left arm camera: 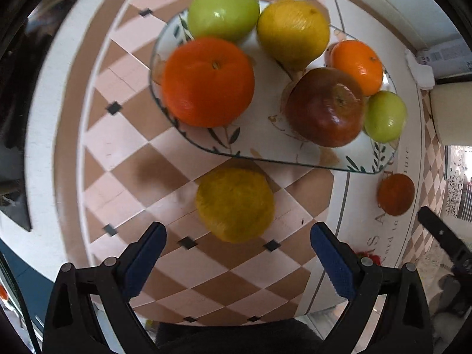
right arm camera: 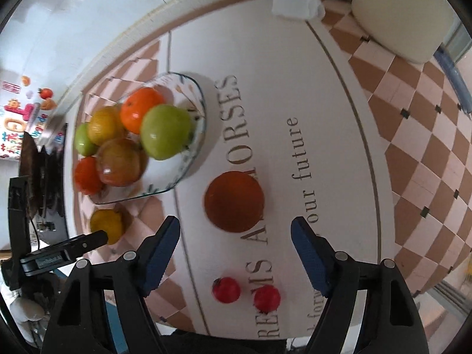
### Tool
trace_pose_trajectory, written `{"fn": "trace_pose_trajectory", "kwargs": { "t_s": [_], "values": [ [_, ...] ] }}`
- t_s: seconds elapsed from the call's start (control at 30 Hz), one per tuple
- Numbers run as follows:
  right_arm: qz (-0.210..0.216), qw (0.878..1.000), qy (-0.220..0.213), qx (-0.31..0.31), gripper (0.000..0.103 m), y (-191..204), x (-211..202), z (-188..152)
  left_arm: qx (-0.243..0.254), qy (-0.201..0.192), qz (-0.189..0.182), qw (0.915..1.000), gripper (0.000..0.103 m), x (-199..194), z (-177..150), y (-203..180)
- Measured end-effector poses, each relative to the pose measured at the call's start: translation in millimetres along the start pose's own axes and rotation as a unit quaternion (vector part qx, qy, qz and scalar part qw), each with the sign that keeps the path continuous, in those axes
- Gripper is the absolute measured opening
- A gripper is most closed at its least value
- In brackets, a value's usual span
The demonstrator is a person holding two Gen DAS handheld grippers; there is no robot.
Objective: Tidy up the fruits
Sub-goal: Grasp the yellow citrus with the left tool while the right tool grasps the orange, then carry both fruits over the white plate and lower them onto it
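A: Where was the fruit?

B: Most of it sat in a glass plate (left arm camera: 365, 169) with a painted leaf rim, on a round table (left arm camera: 124, 159) covered in a pink-and-brown checked cloth. Seen from the left wrist, the plate held a large orange (left arm camera: 208, 82), a green apple (left arm camera: 223, 10), a lemon (left arm camera: 293, 33), a dark red apple (left arm camera: 326, 107), a small orange (left arm camera: 357, 66) and a small green apple (left arm camera: 384, 116), packed close and several touching.

A: Was any fruit off the plate?

B: Yes. A yellow fruit (left arm camera: 235, 203) lay on the cloth just beside the plate's near edge. A brown-orange fruit (right arm camera: 234, 201) lay on the white lettered part of the cloth, near the plate's other corner. Two small red fruits (right arm camera: 226, 290) sat side by side closer to the right wrist camera.

A: What were the grippers doing?

B: The left gripper (left arm camera: 238, 256) had its blue-padded jaws spread wide and held nothing. The yellow fruit lay just ahead of the gap between them, apart from both pads. The right gripper (right arm camera: 235, 242) was spread wide too and empty, with the brown-orange fruit just ahead of its tips and untouched.

A: What else was around?

B: A cream container (right arm camera: 401, 14) stood at the table's far edge, with crumpled white paper (right arm camera: 296, 6) near it. Beyond the table, off to the left of the right wrist view, were colourful stickers (right arm camera: 20, 115).
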State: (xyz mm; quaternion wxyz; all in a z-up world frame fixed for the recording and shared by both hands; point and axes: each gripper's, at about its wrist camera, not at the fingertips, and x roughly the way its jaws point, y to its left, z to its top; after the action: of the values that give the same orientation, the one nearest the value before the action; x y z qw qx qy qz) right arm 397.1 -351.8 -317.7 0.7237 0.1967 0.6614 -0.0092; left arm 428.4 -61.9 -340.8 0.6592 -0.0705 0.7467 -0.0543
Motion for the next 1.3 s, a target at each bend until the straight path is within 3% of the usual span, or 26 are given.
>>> {"fn": "trace_pose_trajectory", "kwargs": {
  "t_s": [0.13, 0.2, 0.4, 0.47, 0.5, 0.57, 0.8, 0.93, 1.17, 1.3],
  "values": [
    [-0.003, 1.000, 0.012, -0.004, 0.080, -0.8, 17.5, 6.8, 0.000, -0.006, 0.001, 1.0000, 0.086, 5.4, 5.4, -2.6],
    [-0.006, 1.000, 0.015, -0.008, 0.080, 1.0, 23.4, 10.0, 0.002, -0.005, 0.001, 1.0000, 0.071, 6.8, 6.0, -4.2],
    [-0.016, 0.999, 0.024, -0.027, 0.080, 9.8, 40.6, 17.9, 0.011, -0.019, 0.024, 0.9995, 0.055, 3.8, 5.1, -5.7],
    [-0.022, 0.999, 0.024, -0.041, 0.070, 16.1, 46.3, 18.1, 0.010, -0.018, 0.019, 0.9996, 0.055, 2.5, 2.7, -3.8],
    [-0.023, 0.998, 0.026, -0.048, 0.059, 19.9, 49.1, 17.0, 0.009, -0.018, 0.016, 0.9997, 0.055, 2.3, 0.5, -1.7],
    [-0.031, 0.997, 0.020, -0.065, 0.059, 28.5, 50.0, 14.4, 0.005, -0.015, 0.011, 0.9998, 0.055, 1.1, -7.7, 2.5],
    [0.008, 0.993, 0.041, -0.113, 0.059, 67.0, 52.5, -9.7, -0.007, 0.004, -0.006, 0.9999, 0.055, 4.1, -36.6, 10.0],
    [0.010, 0.989, 0.050, -0.138, 0.059, 86.6, 59.2, -20.7, -0.013, -0.003, -0.010, 0.9999, 0.055, 4.5, -43.5, 9.6],
    [0.010, 0.991, 0.052, -0.124, 0.059, 80.0, 69.0, -22.7, -0.016, -0.008, -0.009, 0.9998, 0.055, 4.7, -43.0, 16.4],
    [0.015, 0.991, 0.047, -0.125, 0.059, 74.9, 67.1, -20.0, -0.032, -0.001, -0.029, 0.9991, 0.056, 7.9, -31.1, 18.9]
  ]
}}
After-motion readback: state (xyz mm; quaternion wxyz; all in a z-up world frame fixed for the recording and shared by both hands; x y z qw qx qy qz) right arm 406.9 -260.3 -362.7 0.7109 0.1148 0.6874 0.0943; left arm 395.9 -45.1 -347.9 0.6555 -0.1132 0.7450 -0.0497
